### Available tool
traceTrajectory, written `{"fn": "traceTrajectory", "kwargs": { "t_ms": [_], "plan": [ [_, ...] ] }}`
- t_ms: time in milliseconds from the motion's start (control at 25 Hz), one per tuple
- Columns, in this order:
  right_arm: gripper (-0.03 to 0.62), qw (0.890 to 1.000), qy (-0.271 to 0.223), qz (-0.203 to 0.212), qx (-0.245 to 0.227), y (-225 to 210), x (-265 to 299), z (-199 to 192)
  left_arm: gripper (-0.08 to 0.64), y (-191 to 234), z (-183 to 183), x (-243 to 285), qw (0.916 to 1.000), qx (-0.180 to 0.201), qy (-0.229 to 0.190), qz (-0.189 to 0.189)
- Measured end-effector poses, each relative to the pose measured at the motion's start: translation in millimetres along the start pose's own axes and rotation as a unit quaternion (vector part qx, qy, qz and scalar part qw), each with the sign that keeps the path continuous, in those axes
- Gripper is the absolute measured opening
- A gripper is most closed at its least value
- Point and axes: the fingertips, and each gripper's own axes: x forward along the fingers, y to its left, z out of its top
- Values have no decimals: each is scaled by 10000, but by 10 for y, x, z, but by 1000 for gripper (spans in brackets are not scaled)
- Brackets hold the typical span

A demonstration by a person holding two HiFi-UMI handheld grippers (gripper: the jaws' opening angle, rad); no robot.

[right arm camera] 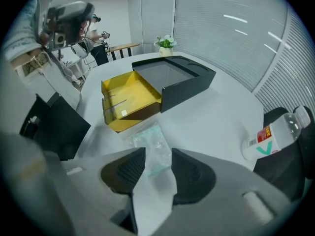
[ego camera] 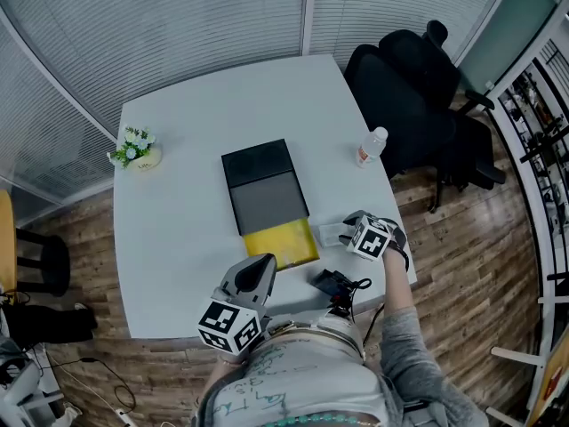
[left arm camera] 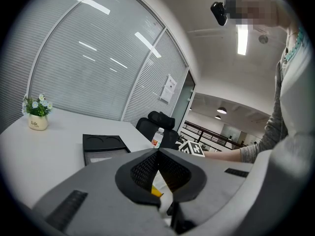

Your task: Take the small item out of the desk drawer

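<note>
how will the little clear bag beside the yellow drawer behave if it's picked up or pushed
The bag looks like thin, crinkled film lying flat on the table, so it would probably flop rather than hold shape. It seems nearly empty, so likely very light. Pushed on that smooth top, it may slide or bunch, not roll.

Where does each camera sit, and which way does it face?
Head view: on the head, steeply down at the table; left hand-held gripper, right hand-held gripper, sleeve show.
Left gripper view: on that gripper, across the table; shut jaws, sleeve.
Right gripper view: likewise mounted, down at the plastic bag; open jaws.
All share the bottle.
</note>
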Motion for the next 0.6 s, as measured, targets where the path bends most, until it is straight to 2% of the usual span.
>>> {"fn": "traceTrajectory", "kwargs": {
  "t_ms": [240, 600],
  "plan": [
    [174, 9998, 188, 61, -56, 72, -12, -133, -2, -22, 9, 9, 10000, 15, -10, -49],
    [176, 9999, 59, -2, -123, 122, -51, -62, -3, -39, 9, -2, 10000, 29, -4, -84]
  ]
}}
